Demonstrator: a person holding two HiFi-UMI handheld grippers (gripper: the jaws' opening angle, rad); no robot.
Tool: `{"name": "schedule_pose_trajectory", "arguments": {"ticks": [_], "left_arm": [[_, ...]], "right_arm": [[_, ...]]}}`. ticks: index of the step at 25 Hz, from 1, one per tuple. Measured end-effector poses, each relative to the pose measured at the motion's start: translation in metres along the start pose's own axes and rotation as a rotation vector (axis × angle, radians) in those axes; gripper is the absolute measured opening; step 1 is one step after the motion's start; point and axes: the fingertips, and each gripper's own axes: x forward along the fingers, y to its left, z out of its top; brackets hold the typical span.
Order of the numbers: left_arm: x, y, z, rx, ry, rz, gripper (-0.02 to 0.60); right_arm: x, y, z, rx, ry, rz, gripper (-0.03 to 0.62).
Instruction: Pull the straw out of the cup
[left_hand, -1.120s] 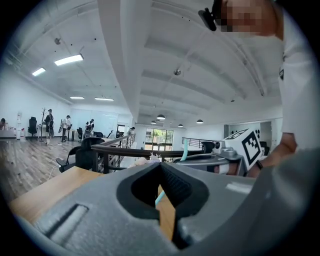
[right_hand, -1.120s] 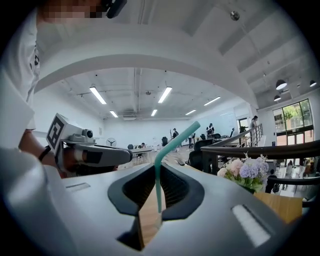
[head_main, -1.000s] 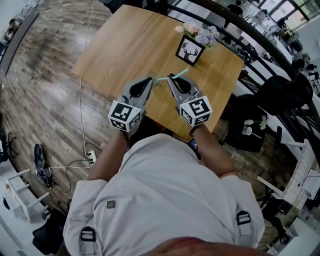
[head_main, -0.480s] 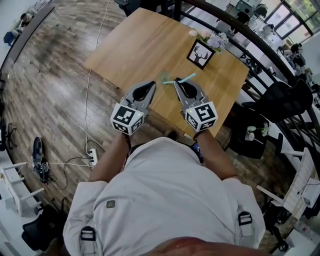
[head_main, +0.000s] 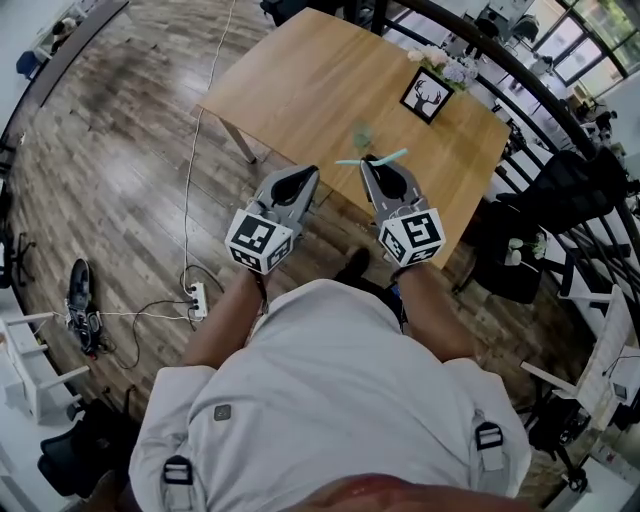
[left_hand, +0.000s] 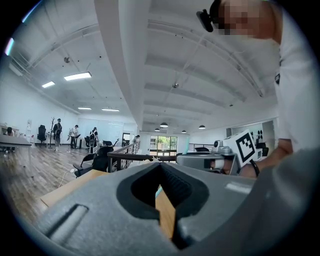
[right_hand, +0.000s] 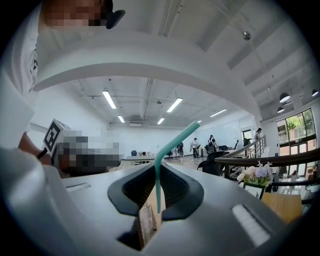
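A teal bent straw (head_main: 378, 157) (right_hand: 172, 142) sticks out sideways from the tip of my right gripper (head_main: 372, 161) (right_hand: 156, 167), which is shut on it. The straw is clear of the cup. A small see-through cup (head_main: 362, 133) stands on the wooden table (head_main: 300, 80), a little beyond both grippers. My left gripper (head_main: 305, 173) (left_hand: 160, 165) is beside the right one with its tips together and nothing between them. Both grippers point level toward the table and hang over the floor near its front edge.
A framed deer picture (head_main: 427, 95) and flowers (head_main: 447, 68) (right_hand: 257, 174) stand at the table's far end. A black railing (head_main: 520, 75) and a dark chair (head_main: 570, 190) are to the right. A power strip with cable (head_main: 197, 297) and shoes (head_main: 82, 320) lie on the wood floor at left.
Both grippers and the person have drawn back from the table, so the table and cup sit farther away. The straw stays in the right gripper, and the cup stays on the table.
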Motion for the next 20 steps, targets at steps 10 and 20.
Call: {"name": "schedule_pose_trajectory", "arguments": {"ticks": [10,20], "left_arm": [[-0.079,-0.015,-0.004,-0.007,-0.023,-0.019,0.005],[-0.100,-0.014,-0.004,-0.016,-0.040,-0.029,0.003]], "right_arm": [[-0.026,0.090,0.002,-0.027,-0.007,0.002,0.040],[-0.029,0.110,0.006,-0.031,-0.011,-0.007,0.038]]}}
